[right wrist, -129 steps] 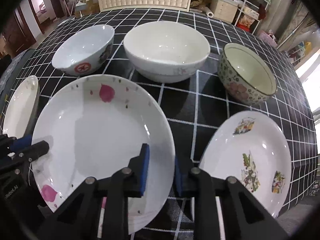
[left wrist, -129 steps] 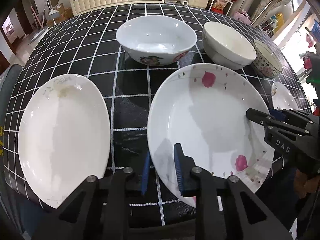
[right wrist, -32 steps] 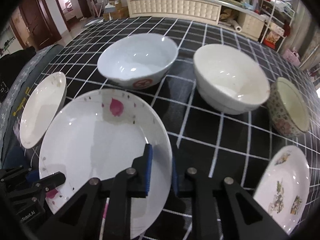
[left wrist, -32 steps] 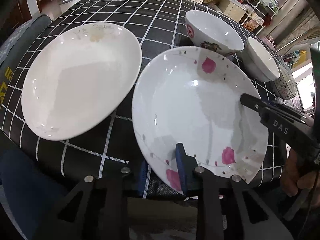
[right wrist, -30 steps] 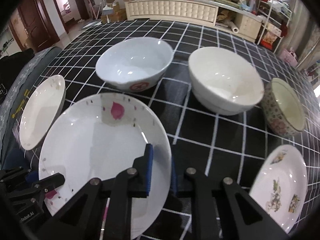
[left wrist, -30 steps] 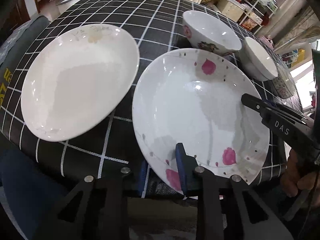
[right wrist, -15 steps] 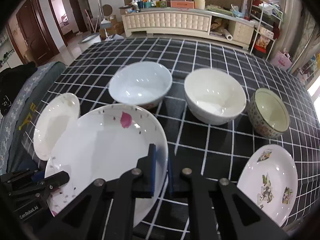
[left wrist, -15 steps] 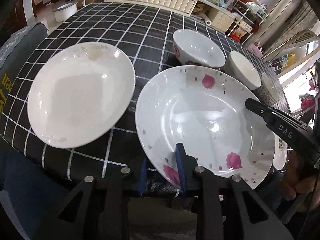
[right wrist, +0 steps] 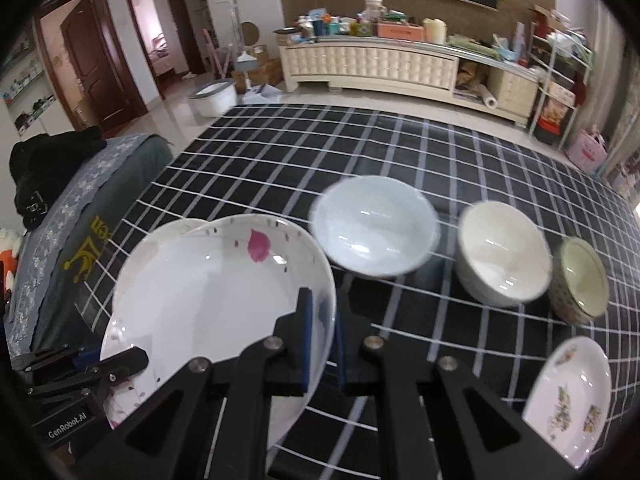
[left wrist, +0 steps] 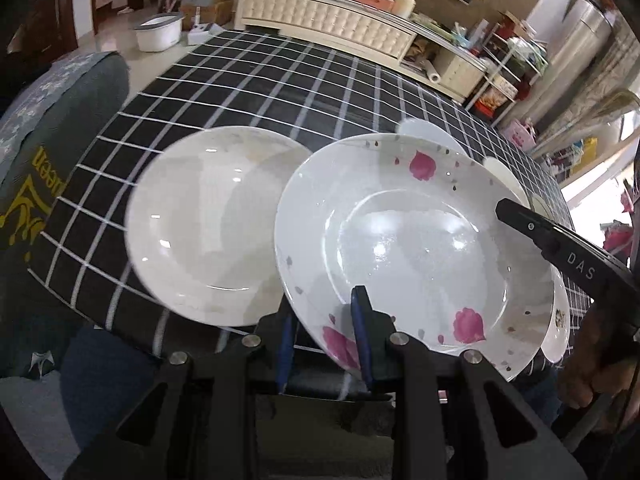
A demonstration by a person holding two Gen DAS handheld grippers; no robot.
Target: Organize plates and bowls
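A white plate with pink flowers (left wrist: 400, 240) hangs tilted above the black checked table (left wrist: 248, 80). My left gripper (left wrist: 322, 320) is shut on its near rim. My right gripper (right wrist: 322, 322) is shut on the rim at the plate's right side, and one of its fingers (left wrist: 560, 248) shows in the left wrist view. The held plate (right wrist: 208, 292) overlaps the right edge of a plain white plate (left wrist: 200, 220) that lies on the table to its left. In the right wrist view my left gripper (right wrist: 80, 364) shows at the plate's lower left.
Behind the plate stand a pale blue bowl (right wrist: 374, 226), a cream bowl (right wrist: 502, 254) and a small patterned bowl (right wrist: 580, 280). A plate with printed plants (right wrist: 568, 396) lies at the front right. A grey covered chair (right wrist: 80, 200) stands at the table's left edge.
Both grippers have risen and moved left with the pink-flower plate. It has left the table and now overlaps the plain white plate. The bowls look farther away.
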